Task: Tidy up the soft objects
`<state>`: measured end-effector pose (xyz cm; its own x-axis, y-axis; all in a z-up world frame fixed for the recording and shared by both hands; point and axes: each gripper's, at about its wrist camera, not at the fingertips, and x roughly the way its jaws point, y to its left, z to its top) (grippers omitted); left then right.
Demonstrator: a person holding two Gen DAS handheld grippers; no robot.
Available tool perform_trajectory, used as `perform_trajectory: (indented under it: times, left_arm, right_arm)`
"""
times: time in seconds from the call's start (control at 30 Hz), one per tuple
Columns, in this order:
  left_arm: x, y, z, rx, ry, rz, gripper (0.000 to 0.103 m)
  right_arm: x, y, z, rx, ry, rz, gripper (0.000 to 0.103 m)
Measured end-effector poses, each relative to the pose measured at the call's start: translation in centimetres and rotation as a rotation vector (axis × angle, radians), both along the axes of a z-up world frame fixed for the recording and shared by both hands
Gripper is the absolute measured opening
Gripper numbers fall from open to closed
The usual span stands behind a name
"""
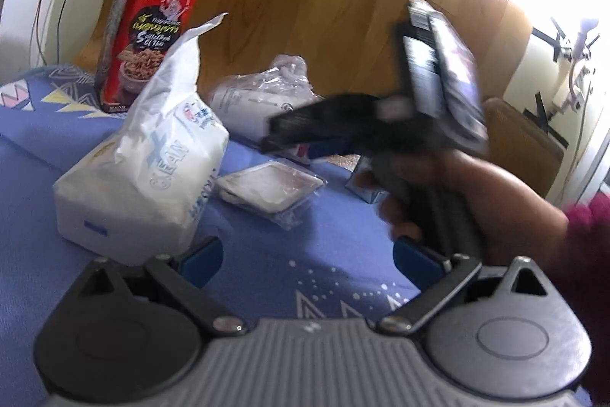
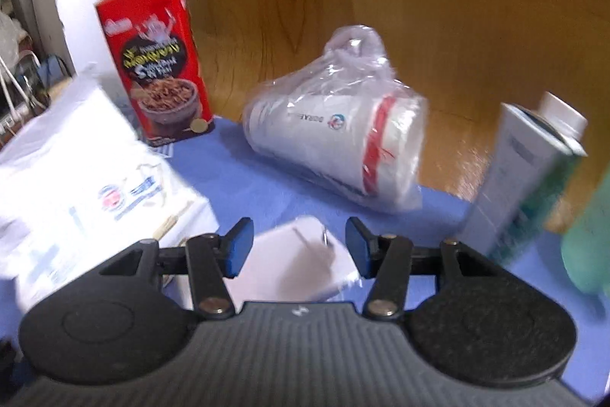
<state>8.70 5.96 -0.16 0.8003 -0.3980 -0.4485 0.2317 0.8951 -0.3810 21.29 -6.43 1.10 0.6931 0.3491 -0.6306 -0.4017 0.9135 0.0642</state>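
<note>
Blue patterned cloth [image 1: 267,277] covers the surface, with wood panelling behind; on it stand a red box [image 1: 148,37] and a white soft pack [image 1: 148,174], with a bagged cup stack [image 2: 343,140] lying on its side beyond. Between them lies a flat wrapped packet [image 1: 270,189]. Left gripper [image 1: 309,254] is spread wide and empty, just beside the soft pack. Right gripper [image 2: 299,246], gripped by a hand [image 1: 476,205], hovers half open above the packet, nothing between its pads; the view is blurred. Judging by looks, the soft pack is light and squashy with a slippery film; grip its firmer lower body, not the loose top flap.
</note>
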Motion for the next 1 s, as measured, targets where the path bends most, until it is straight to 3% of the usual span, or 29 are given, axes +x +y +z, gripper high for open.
perform_trajectory:
  times: [0.13,0.23,0.47,0.63,0.73,1.0]
  left_arm:
    - [-0.1,-0.2,0.1,0.013,-0.009,-0.008,0.099]
    - [0.2,-0.1,0.0,0.002,0.004,-0.009,0.099]
    - [0.5,0.6,-0.1,-0.023,0.001,-0.005,0.099]
    - [-0.1,2.2,0.1,-0.159,-0.04,-0.003,0.101]
    - [0.1,2.6,0.0,-0.187,-0.037,0.017,0.101]
    - [0.9,0.2,-0.5,-0.065,0.031,-0.041,0.101]
  right_arm:
    - [2.4,1.9,-1.1,-0.035,0.068,0.021,0.063]
    - [2.9,2.6,-2.4,-0.122,0.104,0.053,0.064]
    - [1.3,-1.0,-2.0,-0.092,0.152,0.128,0.064]
    - [-1.3,-3.7,-1.6,-0.082,0.144,0.148,0.065]
    - [-2.9,-5.2,-1.5,-0.071,0.139,0.142,0.065]
    - [-9.8,-8.1,-1.8,-0.065,0.079,0.125,0.066]
